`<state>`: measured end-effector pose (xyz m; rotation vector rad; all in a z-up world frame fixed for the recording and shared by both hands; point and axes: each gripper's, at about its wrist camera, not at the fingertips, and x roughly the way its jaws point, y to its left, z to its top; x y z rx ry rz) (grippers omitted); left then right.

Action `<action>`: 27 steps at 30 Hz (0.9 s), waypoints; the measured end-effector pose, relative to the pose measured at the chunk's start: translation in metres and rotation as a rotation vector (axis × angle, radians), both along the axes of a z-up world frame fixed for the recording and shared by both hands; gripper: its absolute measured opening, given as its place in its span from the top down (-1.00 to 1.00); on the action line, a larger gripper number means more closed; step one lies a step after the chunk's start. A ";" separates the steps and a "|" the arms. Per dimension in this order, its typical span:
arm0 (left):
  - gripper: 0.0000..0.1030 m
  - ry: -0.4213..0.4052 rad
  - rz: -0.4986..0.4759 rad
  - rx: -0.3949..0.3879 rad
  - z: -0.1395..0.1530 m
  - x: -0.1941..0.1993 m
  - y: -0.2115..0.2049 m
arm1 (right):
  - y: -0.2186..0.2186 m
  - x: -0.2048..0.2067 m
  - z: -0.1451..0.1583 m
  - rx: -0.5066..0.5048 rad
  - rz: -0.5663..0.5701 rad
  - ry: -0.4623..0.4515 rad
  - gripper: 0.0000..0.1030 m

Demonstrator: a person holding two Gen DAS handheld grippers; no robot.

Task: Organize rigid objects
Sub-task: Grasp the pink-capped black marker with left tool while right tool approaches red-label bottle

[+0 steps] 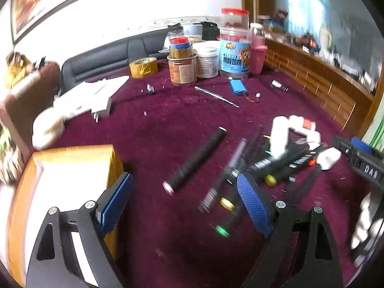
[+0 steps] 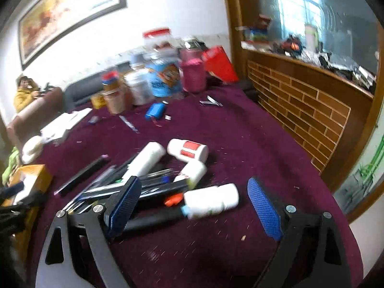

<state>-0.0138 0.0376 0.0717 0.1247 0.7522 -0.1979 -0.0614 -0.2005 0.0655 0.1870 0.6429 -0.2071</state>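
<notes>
Left gripper [image 1: 184,196]: fingers spread wide and holding nothing; blue pads face each other over bare maroon cloth, low above the counter.
Right gripper [image 2: 194,206]: fingers likewise wide apart, gripping nothing; a white bottle lies in the gap between them, and I cannot tell whether either pad touches it.
Counter [image 1: 168,115]: covered in maroon cloth with specks of debris scattered over it.
Black tube [image 1: 197,160]: lies alone on the cloth, diagonal, ahead of the left gripper and between its fingers in the left wrist view; apart from the pile.
Pile of pens and tools [image 2: 134,182]: dark pens and markers heaped together, overlapping; in the left wrist view it sits behind the right-hand finger, blurred.
White bottles [image 2: 144,159]: several lie on their sides at the pile; one bears red label patches [image 2: 188,150]; the nearest [image 2: 211,200] rests on its side against a black handle.
Yellow box [image 1: 72,168]: just beside the left gripper's left finger, at the counter's near-left edge.
Jars and canisters [image 1: 206,60]: standing upright in a cluster at the far edge, with a tape roll [image 1: 143,67] to their left.
Blue battery pack [image 1: 238,87]: flat on the cloth, near the jars, its wire trailing.
Drill bit [image 1: 216,96]: lies just left of the battery pack.
</notes>
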 end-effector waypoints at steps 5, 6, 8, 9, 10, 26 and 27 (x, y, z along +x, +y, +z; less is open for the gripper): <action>-0.71 -0.007 -0.037 0.156 -0.006 0.045 -0.006 | -0.010 0.020 -0.025 0.075 0.007 0.013 -0.20; -0.71 -0.001 -0.042 0.184 -0.010 0.052 -0.007 | -0.009 0.019 -0.023 0.083 0.026 0.006 -0.20; -0.71 0.020 -0.072 0.212 -0.019 0.066 -0.012 | -0.005 0.017 -0.024 0.064 0.032 0.001 -0.20; -0.71 0.040 -0.099 0.211 -0.026 0.074 -0.014 | -0.005 0.017 -0.025 0.069 0.034 0.005 -0.20; -0.71 0.050 -0.111 0.215 -0.028 0.076 -0.016 | -0.005 0.019 -0.025 0.076 0.035 0.008 -0.20; 0.53 0.245 -0.188 0.054 -0.054 0.085 -0.033 | -0.031 0.014 -0.022 0.149 -0.050 -0.047 -0.20; 0.32 0.234 -0.179 0.055 -0.054 0.084 -0.035 | -0.033 0.015 -0.023 0.157 -0.056 -0.042 -0.20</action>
